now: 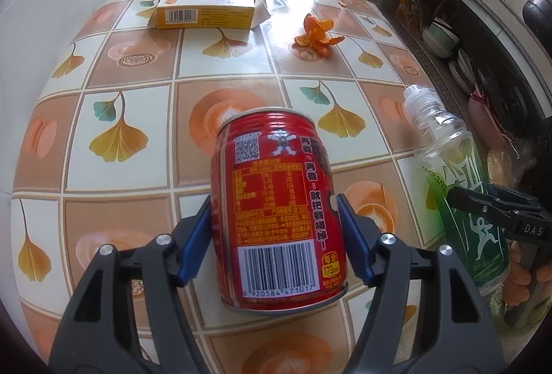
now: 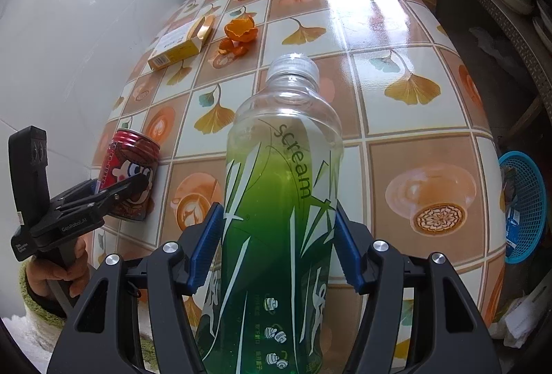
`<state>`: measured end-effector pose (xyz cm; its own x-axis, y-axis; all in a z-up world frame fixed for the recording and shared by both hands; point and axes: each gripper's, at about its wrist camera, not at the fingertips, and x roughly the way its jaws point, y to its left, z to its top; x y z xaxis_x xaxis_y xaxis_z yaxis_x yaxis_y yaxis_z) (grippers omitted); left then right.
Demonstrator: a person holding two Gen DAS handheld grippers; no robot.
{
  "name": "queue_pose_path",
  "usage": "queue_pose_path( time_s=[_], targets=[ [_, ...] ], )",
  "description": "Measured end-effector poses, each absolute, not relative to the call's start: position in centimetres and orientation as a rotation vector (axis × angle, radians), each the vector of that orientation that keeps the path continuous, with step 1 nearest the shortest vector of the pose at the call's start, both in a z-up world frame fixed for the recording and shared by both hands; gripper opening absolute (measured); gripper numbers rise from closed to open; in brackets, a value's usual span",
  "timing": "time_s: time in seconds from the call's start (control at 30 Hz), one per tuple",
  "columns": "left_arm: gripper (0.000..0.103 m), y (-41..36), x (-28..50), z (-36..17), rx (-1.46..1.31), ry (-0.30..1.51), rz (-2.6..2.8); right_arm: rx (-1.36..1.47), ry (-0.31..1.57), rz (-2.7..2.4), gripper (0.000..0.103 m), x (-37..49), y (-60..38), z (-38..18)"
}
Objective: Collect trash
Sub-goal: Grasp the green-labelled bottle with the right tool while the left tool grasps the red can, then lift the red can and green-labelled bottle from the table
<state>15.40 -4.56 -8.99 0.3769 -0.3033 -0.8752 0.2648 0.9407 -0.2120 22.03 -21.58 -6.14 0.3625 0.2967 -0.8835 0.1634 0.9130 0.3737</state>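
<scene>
Through my left wrist camera, the left gripper (image 1: 274, 238) has its blue fingers (image 1: 196, 243) on either side of a red drink can (image 1: 276, 215) standing upright on the tiled-pattern desk (image 1: 138, 91). The fingers touch the can's sides, pinching it. Farther back lie a yellow carton (image 1: 203, 10) with an open flap and an orange peel (image 1: 315, 36), well apart from the can. At the right edge stands a green-labelled plastic bottle (image 1: 459, 181).

Through my right wrist camera, the right gripper (image 2: 276, 243) straddles that bottle (image 2: 279, 194), upright near the desk's front edge, its fingers (image 2: 207, 246) pressing the label on both sides. At left, a hand (image 2: 58, 267) holds the other gripper at the can (image 2: 129, 174). A blue basket (image 2: 528, 205) sits beyond the desk's right edge.
</scene>
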Motion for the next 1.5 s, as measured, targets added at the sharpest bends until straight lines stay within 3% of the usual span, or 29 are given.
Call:
queue_pose_path(
  time_s=[0.4,1.1,1.5],
  targets=[
    [0.064,-5.1,14.8,-8.8,0.029,1.087,-0.337,0.595,1.244,0.155,0.063,22.6,-22.9,-7.1],
    [0.064,-5.2,14.4,-8.3,0.061,1.044,-0.321,0.605,1.272,0.150,0.063,23.2,-22.2,-8.4],
    [0.064,-5.0,14.4,-7.8,0.057,1.027,-0.320,0.602,1.236,0.133,0.057,22.5,-22.6,-7.8]
  ],
)
